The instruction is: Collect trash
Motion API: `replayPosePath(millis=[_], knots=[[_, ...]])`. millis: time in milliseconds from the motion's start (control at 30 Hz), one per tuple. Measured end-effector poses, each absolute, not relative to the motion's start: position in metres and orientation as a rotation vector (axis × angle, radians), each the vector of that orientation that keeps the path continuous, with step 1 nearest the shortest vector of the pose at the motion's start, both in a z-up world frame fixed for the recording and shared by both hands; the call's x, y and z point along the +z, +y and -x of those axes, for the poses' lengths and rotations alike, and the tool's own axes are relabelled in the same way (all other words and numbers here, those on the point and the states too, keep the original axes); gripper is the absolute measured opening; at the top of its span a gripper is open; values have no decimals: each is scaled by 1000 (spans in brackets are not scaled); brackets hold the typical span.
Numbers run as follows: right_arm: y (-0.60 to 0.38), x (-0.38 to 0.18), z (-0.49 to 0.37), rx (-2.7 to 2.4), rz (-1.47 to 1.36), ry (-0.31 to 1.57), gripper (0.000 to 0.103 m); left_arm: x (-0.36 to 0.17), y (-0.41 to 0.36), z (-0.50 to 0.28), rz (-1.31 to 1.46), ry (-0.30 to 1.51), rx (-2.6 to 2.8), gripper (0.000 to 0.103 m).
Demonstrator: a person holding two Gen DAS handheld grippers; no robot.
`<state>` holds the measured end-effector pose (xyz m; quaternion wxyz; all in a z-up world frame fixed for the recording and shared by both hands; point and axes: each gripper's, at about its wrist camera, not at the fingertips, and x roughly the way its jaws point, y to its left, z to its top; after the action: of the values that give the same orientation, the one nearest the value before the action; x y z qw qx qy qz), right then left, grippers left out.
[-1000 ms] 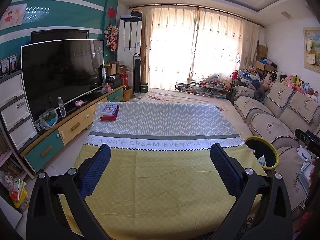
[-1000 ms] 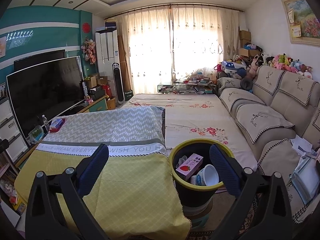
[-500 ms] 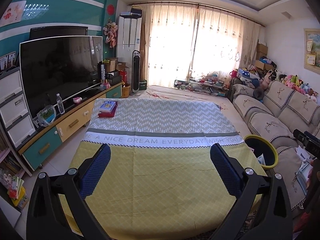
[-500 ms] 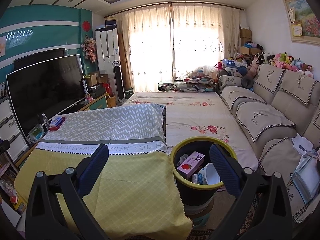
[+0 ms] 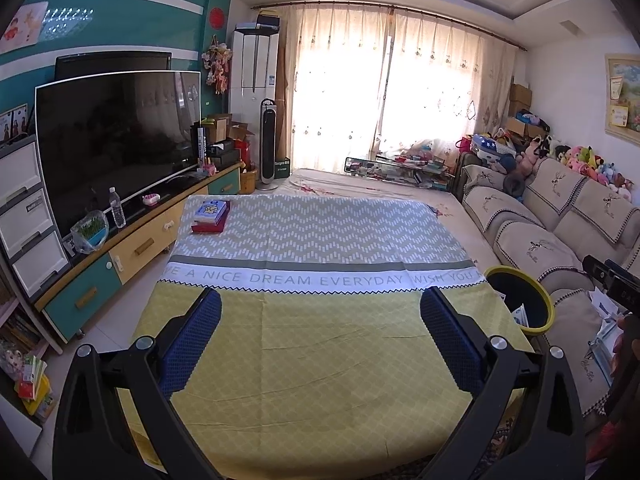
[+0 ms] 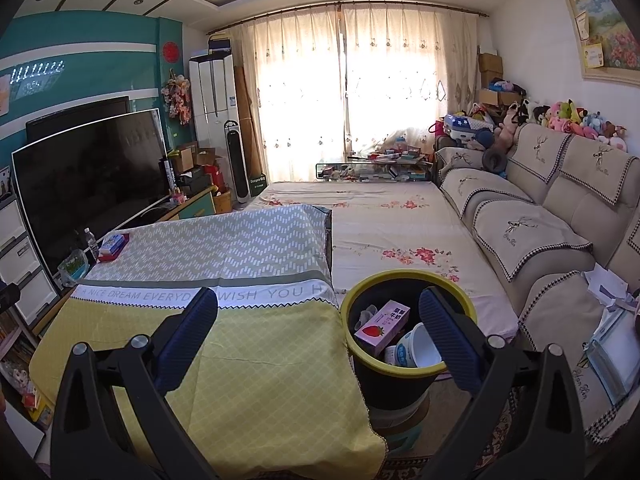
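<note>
A black bin with a yellow rim (image 6: 404,280) stands at the right corner of the table; the same bin (image 5: 520,276) shows at the right of the left wrist view. Inside lie a pink strawberry milk carton (image 6: 382,328), a white cup (image 6: 418,346) and other scraps. My right gripper (image 6: 318,320) is open, held above the table edge and the bin, with its right finger over the bin. My left gripper (image 5: 320,320) is open above the yellow end of the tablecloth (image 5: 320,360), with nothing between its fingers.
A red and blue box stack (image 5: 210,216) lies at the table's far left corner. A TV (image 5: 116,140) on a low cabinet with a water bottle (image 5: 117,202) runs along the left. A beige sofa (image 6: 560,220) lines the right, a floral mat (image 6: 392,224) beyond.
Both views shifted slightly, with the table and bin sitting a little lower and farther. Both grippers stayed open and empty.
</note>
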<state>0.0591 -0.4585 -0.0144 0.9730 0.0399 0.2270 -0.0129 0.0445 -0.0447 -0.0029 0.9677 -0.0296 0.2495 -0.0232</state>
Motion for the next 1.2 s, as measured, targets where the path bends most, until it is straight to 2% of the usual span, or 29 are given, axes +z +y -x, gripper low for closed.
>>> replayPosePath(millis=[1200], knots=[[-454,-22,-62,-24,-84,466,96,-14,-50,-48,59,519,-63,98]])
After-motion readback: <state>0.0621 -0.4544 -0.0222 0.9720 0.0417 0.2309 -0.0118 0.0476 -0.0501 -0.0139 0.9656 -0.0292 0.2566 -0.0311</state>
